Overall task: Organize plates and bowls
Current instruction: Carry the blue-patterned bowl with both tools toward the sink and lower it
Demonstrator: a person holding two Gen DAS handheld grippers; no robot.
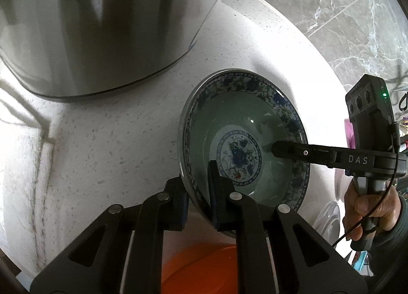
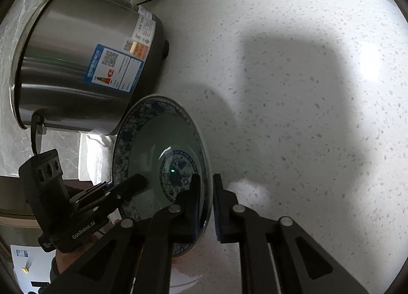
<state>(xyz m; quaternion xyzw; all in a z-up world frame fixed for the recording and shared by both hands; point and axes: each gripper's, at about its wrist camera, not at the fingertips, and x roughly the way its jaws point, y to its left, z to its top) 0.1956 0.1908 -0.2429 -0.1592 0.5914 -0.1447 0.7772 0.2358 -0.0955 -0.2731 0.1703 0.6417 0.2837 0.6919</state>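
Note:
A green bowl with a blue floral rim and centre [image 1: 244, 138] [image 2: 163, 156] is held tilted above the white speckled counter. My left gripper [image 1: 197, 192] is shut on its near rim, one finger inside and one outside. My right gripper [image 2: 206, 202] also clamps the bowl's rim, with the inner finger [image 2: 193, 192] in the bowl and the outer finger just outside. The right gripper shows in the left wrist view [image 1: 293, 152], and the left gripper shows in the right wrist view [image 2: 132, 184].
A steel rice cooker [image 2: 81, 61] [image 1: 97, 26] stands just behind the bowl with its cord trailing. An orange bowl [image 1: 201, 268] lies below my left gripper. A white plate [image 1: 329, 222] sits at the right. The counter [image 2: 306, 115] stretches to the right.

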